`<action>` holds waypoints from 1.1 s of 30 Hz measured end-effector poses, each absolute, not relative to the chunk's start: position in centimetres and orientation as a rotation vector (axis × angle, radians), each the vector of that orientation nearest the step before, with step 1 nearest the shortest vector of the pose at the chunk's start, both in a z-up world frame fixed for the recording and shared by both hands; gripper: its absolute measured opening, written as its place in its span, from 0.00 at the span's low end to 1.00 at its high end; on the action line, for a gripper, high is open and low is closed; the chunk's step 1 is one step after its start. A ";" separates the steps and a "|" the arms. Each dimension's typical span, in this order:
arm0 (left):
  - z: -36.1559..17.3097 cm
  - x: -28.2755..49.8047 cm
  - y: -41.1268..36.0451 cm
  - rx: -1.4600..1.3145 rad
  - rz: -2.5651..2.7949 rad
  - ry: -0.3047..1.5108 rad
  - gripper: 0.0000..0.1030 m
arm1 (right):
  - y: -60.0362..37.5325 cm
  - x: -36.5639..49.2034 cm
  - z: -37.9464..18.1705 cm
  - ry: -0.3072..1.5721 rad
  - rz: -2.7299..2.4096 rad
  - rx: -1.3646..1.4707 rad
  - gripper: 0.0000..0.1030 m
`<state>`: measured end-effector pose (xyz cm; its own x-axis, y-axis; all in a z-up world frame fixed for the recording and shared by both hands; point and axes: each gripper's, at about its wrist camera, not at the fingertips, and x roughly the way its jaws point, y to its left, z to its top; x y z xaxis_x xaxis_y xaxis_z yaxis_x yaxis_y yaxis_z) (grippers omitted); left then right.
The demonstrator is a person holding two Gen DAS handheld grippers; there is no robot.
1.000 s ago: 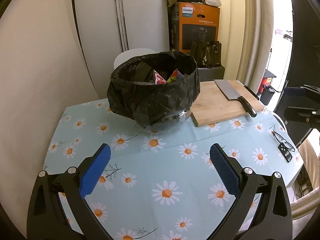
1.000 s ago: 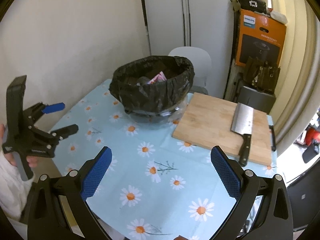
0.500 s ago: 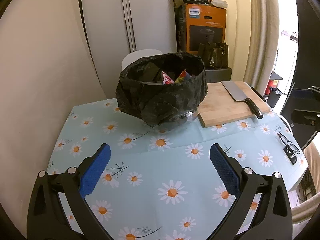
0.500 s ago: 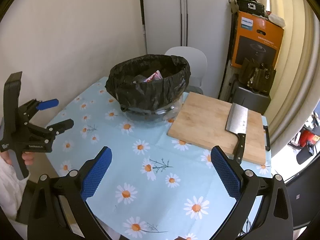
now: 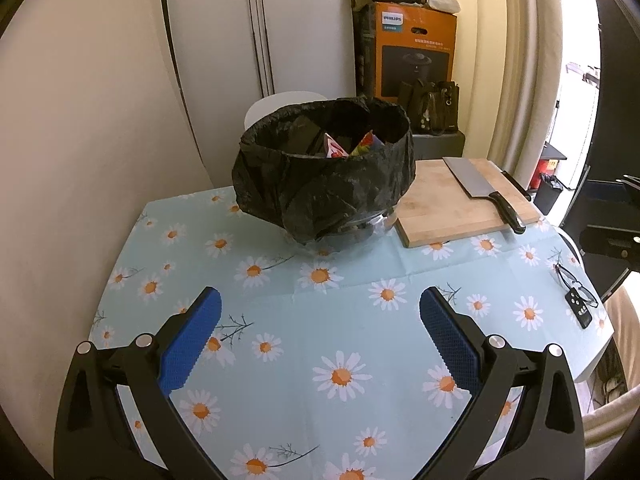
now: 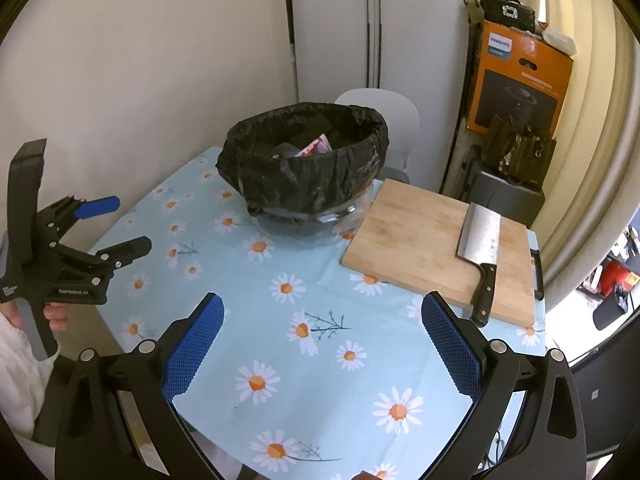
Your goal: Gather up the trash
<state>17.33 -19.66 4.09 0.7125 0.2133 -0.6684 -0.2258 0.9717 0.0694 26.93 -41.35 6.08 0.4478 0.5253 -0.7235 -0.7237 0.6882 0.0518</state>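
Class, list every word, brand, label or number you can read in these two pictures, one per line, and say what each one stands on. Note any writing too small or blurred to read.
"PHILIPS": white label on the orange box, top corner, in both views.
Small white line on the orange box, above the printed pot picture: too small to read.
White lettering on the left claw body: blurred, unreadable.
Marks on the cleaver blade: too small to read.

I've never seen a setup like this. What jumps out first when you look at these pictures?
Probably the bowl lined with a black trash bag, standing at the back of the daisy-print tablecloth with colourful wrappers inside. Right of it a cleaver lies on a wooden cutting board. Up close, the blue-padded left gripper and right gripper both gape open, empty.
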 end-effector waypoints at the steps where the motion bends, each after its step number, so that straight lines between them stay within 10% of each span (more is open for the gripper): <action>1: 4.1 17.3 -19.6 -0.019 0.242 0.739 0.94 | -41.3 27.0 6.0 0.785 0.783 -0.284 0.92; 33: 4.9 17.7 -20.3 -0.031 0.238 0.737 0.94 | -41.4 28.0 5.6 0.774 0.788 -0.312 0.92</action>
